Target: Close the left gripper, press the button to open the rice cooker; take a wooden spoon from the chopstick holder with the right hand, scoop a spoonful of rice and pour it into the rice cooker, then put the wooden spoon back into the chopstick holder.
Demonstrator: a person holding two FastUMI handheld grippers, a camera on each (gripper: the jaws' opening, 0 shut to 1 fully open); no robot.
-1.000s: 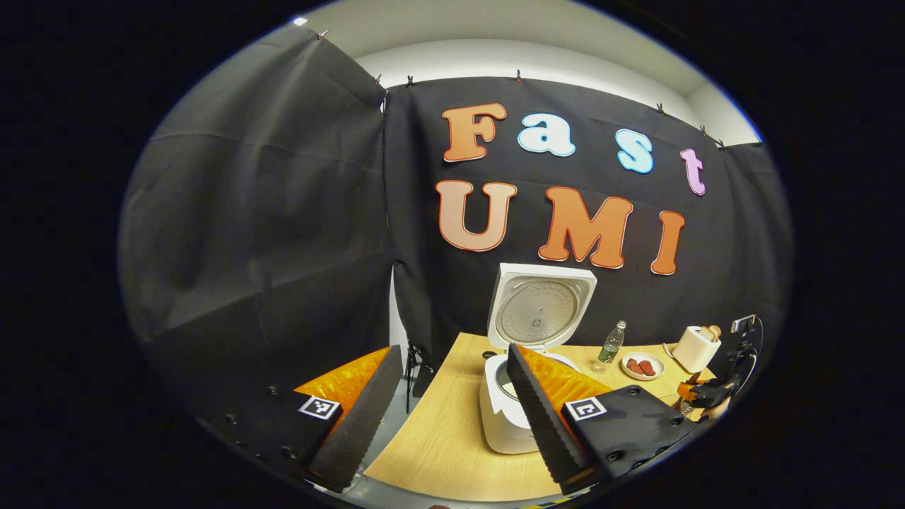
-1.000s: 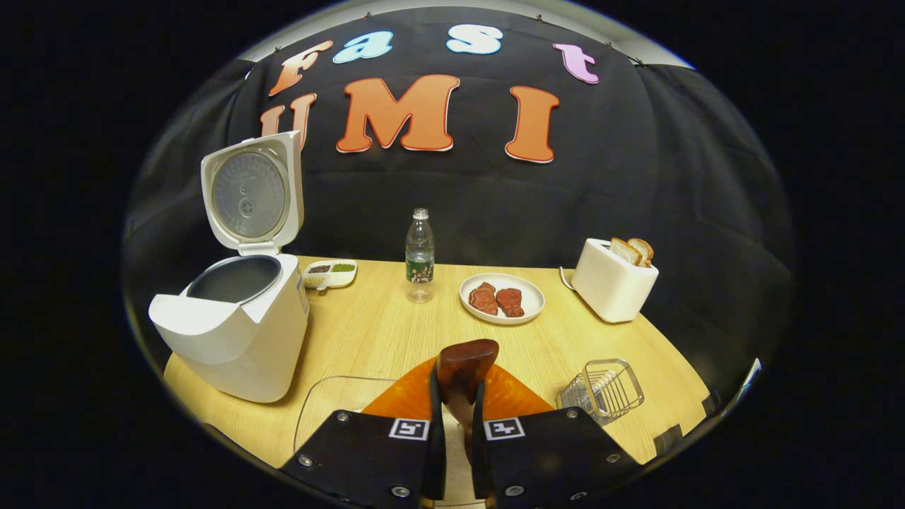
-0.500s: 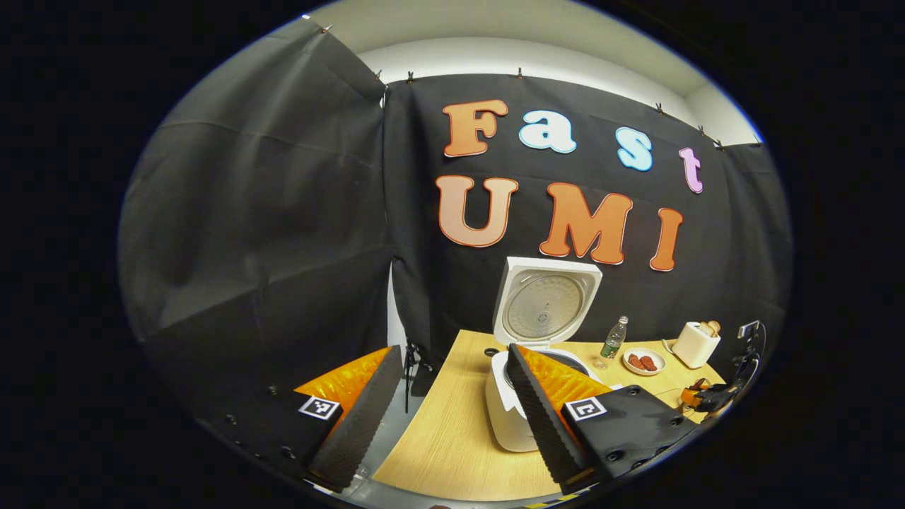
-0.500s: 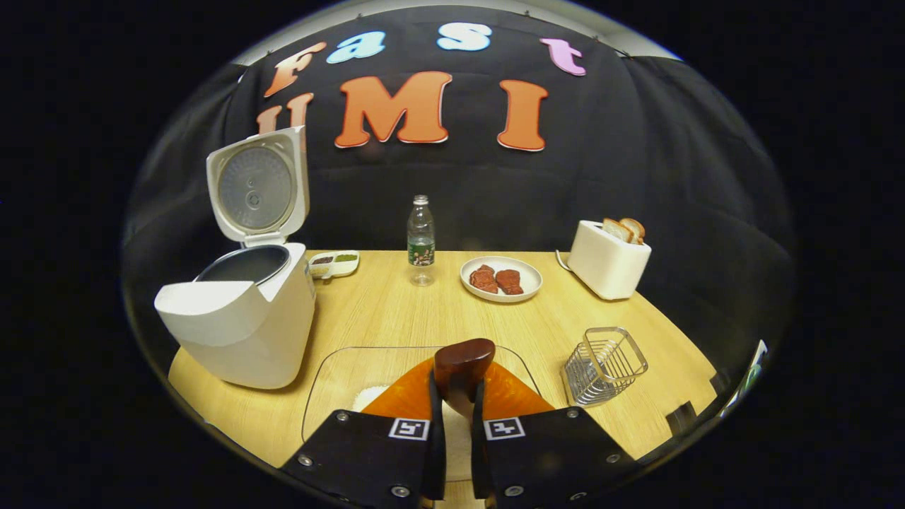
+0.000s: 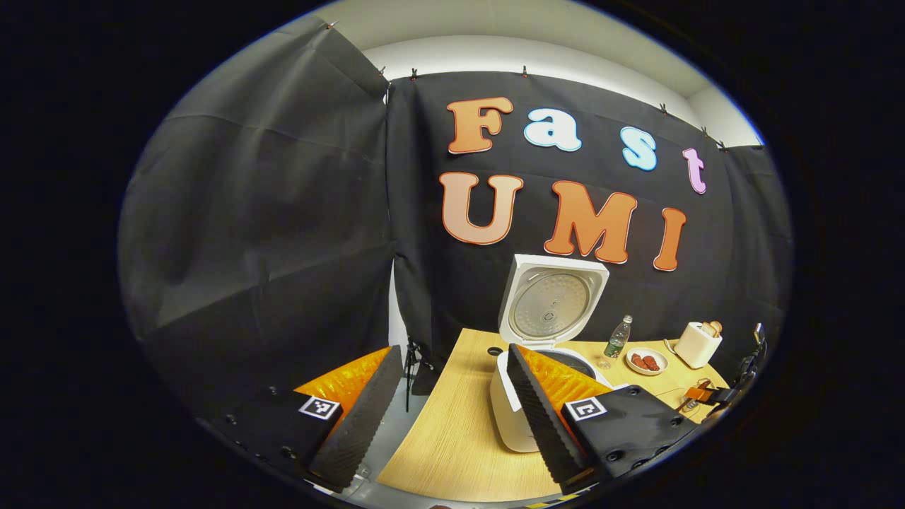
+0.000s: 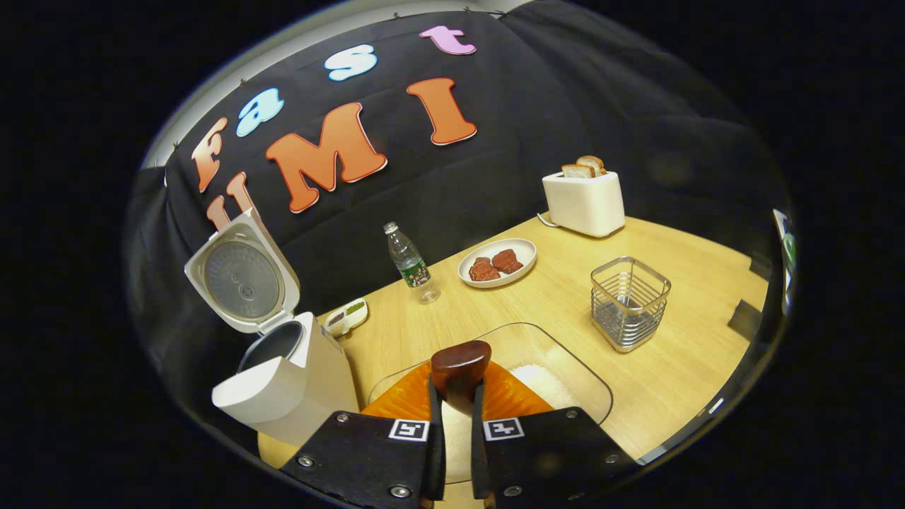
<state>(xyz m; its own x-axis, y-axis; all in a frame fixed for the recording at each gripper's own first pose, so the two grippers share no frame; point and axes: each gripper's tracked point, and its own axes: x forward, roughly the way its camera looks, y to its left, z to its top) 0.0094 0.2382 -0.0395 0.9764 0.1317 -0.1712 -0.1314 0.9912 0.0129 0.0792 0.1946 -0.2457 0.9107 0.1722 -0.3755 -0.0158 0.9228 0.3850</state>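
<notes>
Right gripper view, near to far: right tongs [image 6: 452, 417] pinching wooden spoon [image 6: 459, 367] above glass dish [image 6: 565, 353] with rice [image 6: 541, 382]; chopstick holder [image 6: 629, 302] beyond on counter [image 6: 693, 353]; rice cooker [image 6: 283, 382] open at left. Left tongs [image 5: 445, 410] spread, idle. Step judged: scooping. Next: dip bowl into rice, lift level.

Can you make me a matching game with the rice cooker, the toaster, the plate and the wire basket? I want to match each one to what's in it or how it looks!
Things:
1. rice cooker
2. toaster
3. plate
4. wire basket

States:
A. holds two bread slices
B. lid standing open
C. nothing sticking out of the top
D. carries two reddish pieces of food

Pairs: 1-B, 2-A, 3-D, 4-C
</notes>
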